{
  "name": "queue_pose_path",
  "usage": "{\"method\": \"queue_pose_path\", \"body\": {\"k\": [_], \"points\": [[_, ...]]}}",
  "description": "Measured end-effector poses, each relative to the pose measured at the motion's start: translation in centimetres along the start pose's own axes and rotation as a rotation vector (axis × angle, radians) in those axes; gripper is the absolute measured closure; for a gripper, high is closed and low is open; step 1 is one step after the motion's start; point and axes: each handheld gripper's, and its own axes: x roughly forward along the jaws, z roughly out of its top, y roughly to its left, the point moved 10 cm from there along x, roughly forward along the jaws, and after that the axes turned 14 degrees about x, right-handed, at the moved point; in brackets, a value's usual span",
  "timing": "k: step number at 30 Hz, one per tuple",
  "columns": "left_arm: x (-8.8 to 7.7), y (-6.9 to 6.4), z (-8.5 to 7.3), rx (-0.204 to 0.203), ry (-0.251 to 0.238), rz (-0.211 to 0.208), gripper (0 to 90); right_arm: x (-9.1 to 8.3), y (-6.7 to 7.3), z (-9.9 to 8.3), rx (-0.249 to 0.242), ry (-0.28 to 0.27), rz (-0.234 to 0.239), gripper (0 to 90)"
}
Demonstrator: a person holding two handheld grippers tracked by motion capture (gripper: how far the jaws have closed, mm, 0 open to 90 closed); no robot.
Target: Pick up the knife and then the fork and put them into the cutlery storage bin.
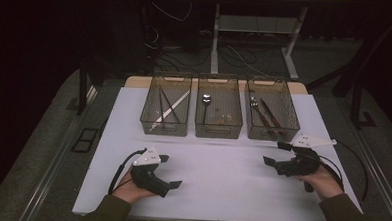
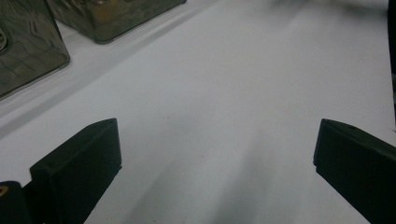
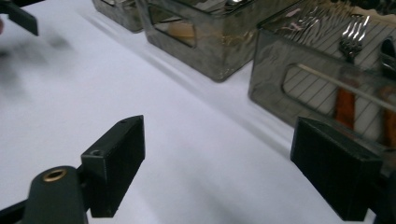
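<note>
Work in hand: sorting cutlery into three clear bins at the far side of the white counter [image 1: 221,176].
Done so far: judging by how things lie, the sorting looks finished or nearly so. The cutlery sits inside the bins and none lies loose on the counter in front of them.
Left bin [image 1: 165,125]: holds chopsticks [image 1: 170,108] and other thin sticks, lying slantwise.
Middle bin [image 1: 218,127]: holds a spoon [image 1: 206,100].
Right bin [image 1: 271,131]: holds a fork [image 3: 353,33] and orange-handled pieces [image 3: 345,108] beside it.
Left to do: nothing obvious on the counter to pick up; probably only resting the hands or starting afresh.
Left tongs [image 1: 170,171]: jaws spread wide with nothing between them, only bare counter in the left gripper view; held low at the near left of the counter.
Right tongs [image 1: 276,153]: jaws wide apart and empty; held low at the near right of the counter.
Right bin relative to the right tongs: just beyond and near them, not touching; in the right gripper view its front wall stands behind the right-hand jaw.
Bins relative to the left tongs: well apart, off towards the far edge.
</note>
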Motion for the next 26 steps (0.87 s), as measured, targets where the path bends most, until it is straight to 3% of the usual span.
{"method": "queue_pose_path", "body": {"k": [9, 20, 26], "points": [[0.0, -0.2, 0.1, 0.000, -0.003, -0.003, 0.0, -0.4, 1.2, -2.6, 0.000, -0.004, 0.011, 17.9], [0.0, -0.1, 0.2, -0.004, -0.004, 0.000, 0.0, -1.1, 1.9, -4.2, -0.019, 0.011, 0.019, 17.9], [0.0, -0.1, 0.2, -0.005, -0.003, 0.002, 0.0, -1.1, 2.0, -4.2, -0.023, 0.007, 0.029, 17.9]]}}
